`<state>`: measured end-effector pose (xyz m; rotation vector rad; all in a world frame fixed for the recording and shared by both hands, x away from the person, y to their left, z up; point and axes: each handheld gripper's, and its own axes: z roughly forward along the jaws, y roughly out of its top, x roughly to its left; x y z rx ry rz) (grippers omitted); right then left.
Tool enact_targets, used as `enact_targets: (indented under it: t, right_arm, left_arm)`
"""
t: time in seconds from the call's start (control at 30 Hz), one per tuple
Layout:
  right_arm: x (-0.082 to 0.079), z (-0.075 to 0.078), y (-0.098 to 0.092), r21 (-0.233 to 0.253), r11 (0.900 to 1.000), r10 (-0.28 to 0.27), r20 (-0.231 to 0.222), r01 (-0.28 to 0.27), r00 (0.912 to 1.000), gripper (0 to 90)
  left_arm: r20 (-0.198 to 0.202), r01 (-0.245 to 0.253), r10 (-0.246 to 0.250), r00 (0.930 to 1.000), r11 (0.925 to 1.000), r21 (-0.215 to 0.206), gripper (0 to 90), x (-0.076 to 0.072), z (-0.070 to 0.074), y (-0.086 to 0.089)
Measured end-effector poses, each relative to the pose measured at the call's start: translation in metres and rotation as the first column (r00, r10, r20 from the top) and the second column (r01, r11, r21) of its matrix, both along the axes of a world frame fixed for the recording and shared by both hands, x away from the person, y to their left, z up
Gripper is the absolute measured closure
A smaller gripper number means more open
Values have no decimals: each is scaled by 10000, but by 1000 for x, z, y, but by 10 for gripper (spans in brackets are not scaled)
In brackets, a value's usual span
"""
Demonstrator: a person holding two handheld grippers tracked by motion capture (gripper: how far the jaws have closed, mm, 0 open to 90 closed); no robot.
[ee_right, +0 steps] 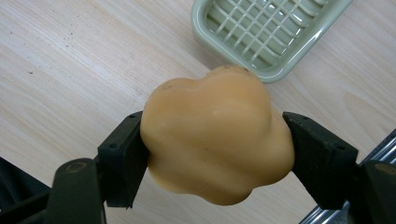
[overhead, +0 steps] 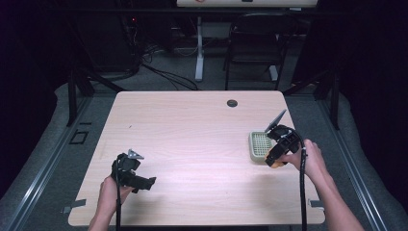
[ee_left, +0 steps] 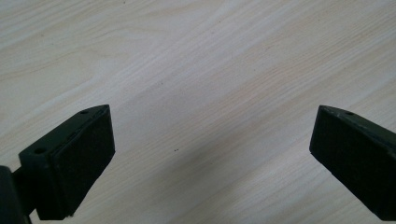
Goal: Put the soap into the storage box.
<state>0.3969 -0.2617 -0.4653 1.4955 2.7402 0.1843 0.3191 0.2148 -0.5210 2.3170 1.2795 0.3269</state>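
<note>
An orange flower-shaped soap (ee_right: 217,135) sits squeezed between the two black jaws of my right gripper (ee_right: 212,149), held above the wood. Just beyond it lies a pale green soap dish (ee_right: 266,32) with a grid floor and nothing in it. From the high view the right gripper (overhead: 278,153) hovers at the near right edge of the green dish (overhead: 257,146), the soap (overhead: 275,163) peeking out orange below it. My left gripper (overhead: 144,183) is at the table's front left, its jaws wide open over bare wood (ee_left: 210,93).
The light wood table (overhead: 192,144) has a cable hole (overhead: 232,103) near its far edge. A black chair (overhead: 255,43) and a white desk leg (overhead: 199,48) stand on the floor behind. A metal rail (ee_right: 327,214) runs close by the right edge.
</note>
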Motion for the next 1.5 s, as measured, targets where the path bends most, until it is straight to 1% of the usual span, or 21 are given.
enact_targets:
  t: [0.03, 0.1, 0.13, 0.17, 0.2, 0.23, 0.33, 0.37, 0.47, 0.53, 0.57, 0.6, 0.67, 0.87, 0.9, 0.93, 1.03, 1.07, 1.27, 1.37, 1.5]
  right_arm:
    - [2, 1, 1, -55, 10000, 21, -7, -21, 10000, 265]
    - [4, 3, 1, -110, 9999, 128, -90, -129, 9999, 265]
    - [7, 6, 1, -354, 9987, 351, -213, -358, 9992, 265]
    - [6, 4, 2, -40, 10000, 29, 68, -29, 10000, 265]
    - [7, 4, 2, 18, 10000, -12, 76, 12, 10000, 265]
    - [9, 5, 2, -50, 10000, 70, 72, -70, 9999, 265]
    - [12, 6, 4, -42, 10000, 16, 135, -15, 9999, 266]
    - [14, 7, 4, -151, 9997, 173, 35, -173, 9998, 266]
    - [17, 4, 4, 119, 9998, -133, 256, 130, 9996, 265]
    - [22, 5, 3, -108, 9999, 44, 33, -43, 10000, 265]
    - [23, 4, 3, -49, 9999, -113, 135, 113, 9998, 265]
    - [25, 3, 3, 33, 9998, -181, 103, 180, 9998, 265]
    - [29, 2, 1, -26, 9997, -257, 103, 258, 9996, 266]
    - [39, 1, 2, -68, 9997, -253, 72, 253, 9997, 266]
    - [41, 0, 3, 2, 9995, -309, 99, 309, 9995, 266]
    - [43, 1, 3, -109, 9996, -272, 93, 273, 9996, 266]
    - [48, 1, 3, -117, 9993, -354, 12, 354, 9994, 265]
    - [50, 0, 3, -90, 9994, -323, 56, 324, 9995, 265]
    - [58, -5, 4, -170, 9988, -455, -13, 455, 9990, 266]
    - [62, -8, 4, -89, 9988, -487, -51, 486, 9988, 266]
    - [66, -10, 7, -150, 9986, -502, -43, 502, 9987, 266]
  left_arm:
    - [77, -32, 32, 10000, 10000, -2, 0, 0, 0, 0]
    - [63, -55, 55, 10000, 10000, -43, 0, -1, -1, 1]
    - [31, -59, 59, 10000, 10000, -13, 0, -1, -1, 1]
    - [1, -44, 44, 10000, 10000, 7, 0, -1, -2, 2]
    - [-15, -60, 60, 10000, 10000, -6, 0, -1, -2, 2]
    - [32, -89, 89, 10000, 10000, -14, 0, -2, -1, 2]
    - [19, -124, 124, 9999, 9999, -36, 0, -2, -1, 3]
    - [4, -136, 136, 9999, 9999, -32, 0, -2, -1, 3]
    - [2, -75, 75, 10000, 10000, -22, 0, -2, -1, 2]
    - [-5, -73, 73, 10000, 10000, -5, 0, -2, -1, 2]
    - [12, -87, 87, 10000, 10000, -29, 0, -2, -1, 2]
    - [7, -104, 104, 9999, 9999, -37, 0, -2, -1, 3]
    - [-6, -109, 109, 9999, 9999, -38, 0, -2, -1, 3]
    - [-47, -74, 74, 10000, 10000, -42, 0, -2, -2, 3]
    - [-40, -71, 71, 10000, 10000, -28, 0, -2, -2, 2]
    - [-24, -81, 81, 10000, 10000, -12, 0, -2, -2, 2]
    - [-15, -82, 82, 10000, 10000, 29, 0, -2, -2, 2]
    - [-12, -81, 81, 10000, 10000, 35, 0, -2, -2, 2]
    - [15, -80, 80, 10000, 10000, 28, 0, -2, -1, 2]
    - [20, -81, 81, 10000, 10000, 35, 0, -2, -1, 2]
    - [19, -74, 74, 10000, 10000, 43, 0, -2, -1, 2]
